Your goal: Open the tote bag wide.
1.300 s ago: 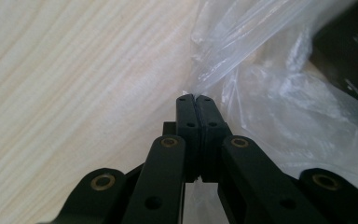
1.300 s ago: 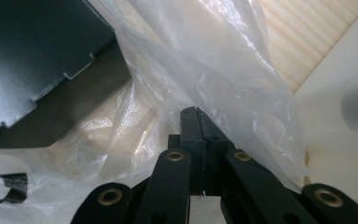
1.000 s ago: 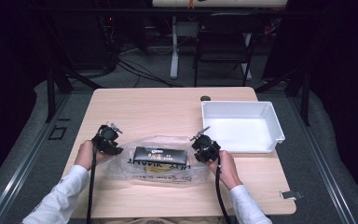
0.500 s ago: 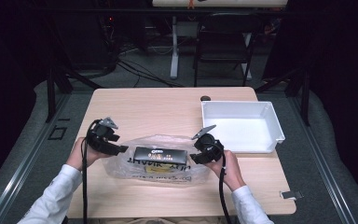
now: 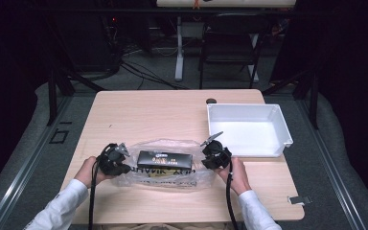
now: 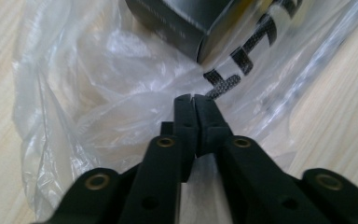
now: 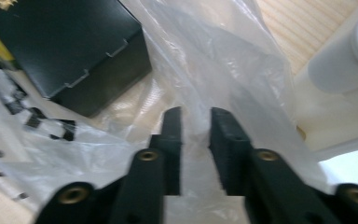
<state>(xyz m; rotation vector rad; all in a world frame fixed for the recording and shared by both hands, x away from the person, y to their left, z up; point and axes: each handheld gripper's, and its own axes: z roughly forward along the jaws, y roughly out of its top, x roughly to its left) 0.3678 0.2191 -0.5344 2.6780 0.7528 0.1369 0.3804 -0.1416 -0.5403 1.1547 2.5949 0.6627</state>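
Clear bag [image 5: 165,163] w/ black box: left gripper [image 6: 190,99] just clamped its edge, right gripper [image 7: 195,116] closing, film betw. jaws.

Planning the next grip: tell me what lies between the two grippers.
In the high view, a black box inside a clear plastic bag lies between the left gripper and the right gripper.

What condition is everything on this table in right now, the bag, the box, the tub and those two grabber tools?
Plastic bag: clear, crumpled, lying flat on the table, black box inside.
Black box: closed, lying flat in the bag.
White bin: upright, empty.
Left gripper: just closed, pinching the bag's edge.
Right gripper: jaws slightly apart, bag film between them, just closing.
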